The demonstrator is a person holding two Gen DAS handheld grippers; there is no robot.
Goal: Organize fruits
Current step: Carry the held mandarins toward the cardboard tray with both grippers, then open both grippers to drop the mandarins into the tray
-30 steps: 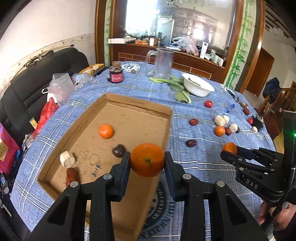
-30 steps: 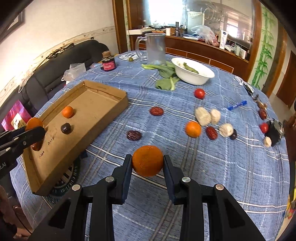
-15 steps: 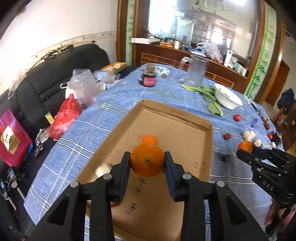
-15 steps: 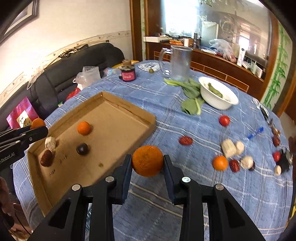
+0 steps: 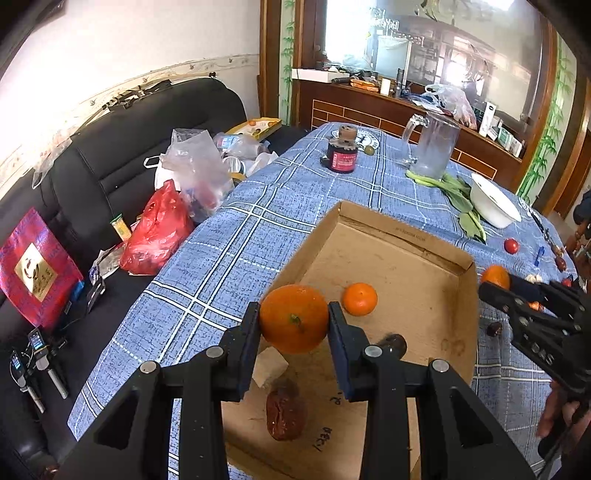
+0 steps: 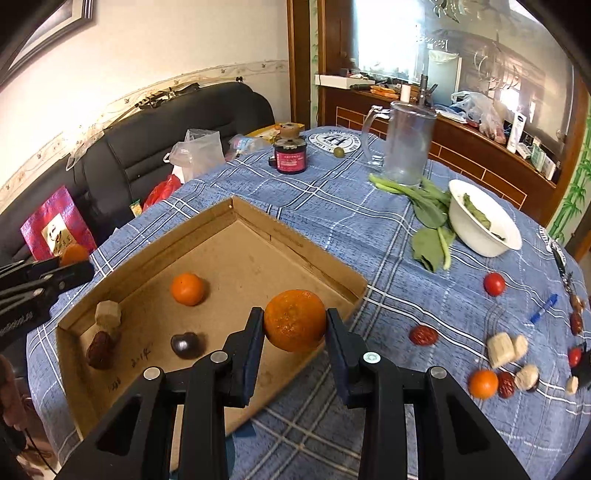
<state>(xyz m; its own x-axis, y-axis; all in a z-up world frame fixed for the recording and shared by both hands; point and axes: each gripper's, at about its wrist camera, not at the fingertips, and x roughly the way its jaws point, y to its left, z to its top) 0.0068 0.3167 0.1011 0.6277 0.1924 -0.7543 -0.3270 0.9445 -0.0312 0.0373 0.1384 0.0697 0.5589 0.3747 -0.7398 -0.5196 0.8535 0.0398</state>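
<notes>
You're working in a lived-in dining room. The table [image 6: 332, 206] wears a blue plaid cloth. On your left a black leather sofa [image 5: 110, 155] sits against a white wall [image 5: 129, 48] with a patterned border strip [image 5: 166, 72], and there's a picture frame [image 6: 62, 22] up in the corner. Straight ahead a dark wood sideboard [image 6: 480, 147] runs under a big window [image 6: 388, 37] pouring in daylight. Bamboo-print panels [image 5: 550, 122] flank the wood frame.

Four oranges [image 6: 294, 319], perhaps five dates [image 6: 423, 335].
</notes>
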